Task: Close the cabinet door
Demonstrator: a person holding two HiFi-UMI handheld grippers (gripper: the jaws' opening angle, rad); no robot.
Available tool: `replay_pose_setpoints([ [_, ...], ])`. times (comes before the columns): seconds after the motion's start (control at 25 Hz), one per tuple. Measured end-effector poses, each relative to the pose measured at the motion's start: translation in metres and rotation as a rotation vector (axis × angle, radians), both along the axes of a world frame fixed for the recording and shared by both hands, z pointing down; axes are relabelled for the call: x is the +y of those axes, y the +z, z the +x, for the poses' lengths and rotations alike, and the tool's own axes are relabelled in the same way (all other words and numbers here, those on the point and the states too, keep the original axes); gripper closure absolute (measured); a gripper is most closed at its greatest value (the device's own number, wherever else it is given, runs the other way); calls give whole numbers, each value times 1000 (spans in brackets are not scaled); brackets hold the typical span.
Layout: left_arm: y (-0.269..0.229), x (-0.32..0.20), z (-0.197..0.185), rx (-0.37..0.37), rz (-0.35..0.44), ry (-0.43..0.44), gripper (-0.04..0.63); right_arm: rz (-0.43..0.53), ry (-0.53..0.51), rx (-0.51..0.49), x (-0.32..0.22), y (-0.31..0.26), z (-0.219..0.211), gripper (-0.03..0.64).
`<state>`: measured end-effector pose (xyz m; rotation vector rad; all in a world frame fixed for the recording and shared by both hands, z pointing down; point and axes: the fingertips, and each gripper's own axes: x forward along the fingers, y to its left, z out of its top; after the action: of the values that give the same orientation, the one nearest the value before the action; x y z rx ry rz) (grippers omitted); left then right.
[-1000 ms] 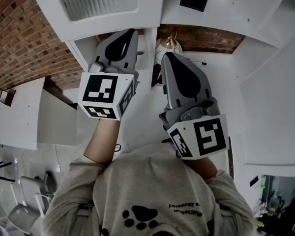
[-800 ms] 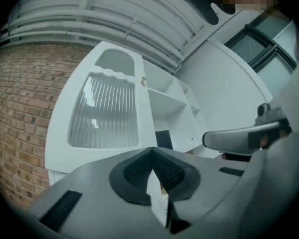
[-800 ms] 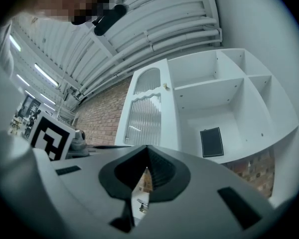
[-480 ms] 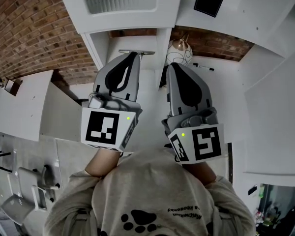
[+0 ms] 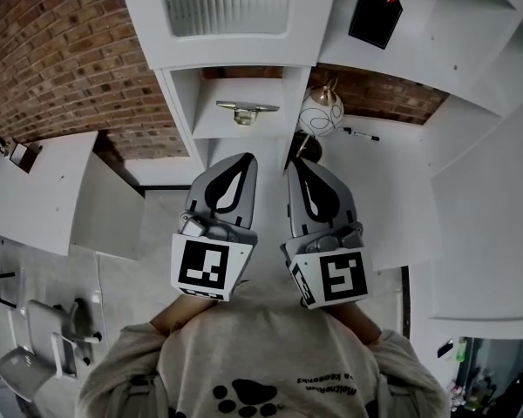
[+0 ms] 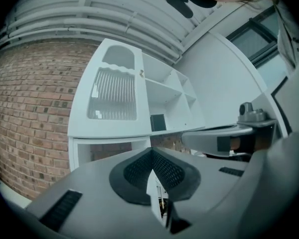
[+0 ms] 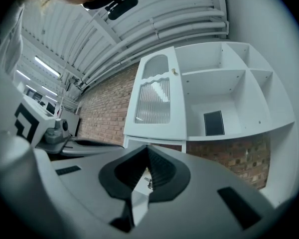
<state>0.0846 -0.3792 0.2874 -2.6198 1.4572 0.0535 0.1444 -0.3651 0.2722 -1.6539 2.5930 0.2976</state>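
The white painted cabinet door point(image 5: 227, 52) looked smooth and a little shiny. Its see-through ribbed panel point(image 5: 227, 3) was glass or plastic, but which one could not be told. The red-brown brick wall point(image 5: 61, 59) was rough and matt. The left gripper point(image 5: 247, 158) and the right gripper point(image 5: 294, 163) had smooth, matt grey plastic shells. Their black pads point(image 6: 134, 172) looked like rubber with fine ridges. The 2 black-and-white marker cubes point(image 5: 211, 268) were flat and matt. The small metal fitting point(image 5: 244, 110) on the shelf shone. The round pale vase point(image 5: 321, 111) looked glossy. The grey cloth sweatshirt point(image 5: 261, 355) looked soft.
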Motion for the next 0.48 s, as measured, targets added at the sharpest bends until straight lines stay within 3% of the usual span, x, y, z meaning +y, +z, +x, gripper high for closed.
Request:
replay_pose_setpoints([
  [0.2,21,11,2,-19,-38,13,588,-43,-24,27,9,25,-12,600],
  [0.48,28,17,-1,-15,-58,-2,588,-89,-23,-17,6,34,-6,600],
])
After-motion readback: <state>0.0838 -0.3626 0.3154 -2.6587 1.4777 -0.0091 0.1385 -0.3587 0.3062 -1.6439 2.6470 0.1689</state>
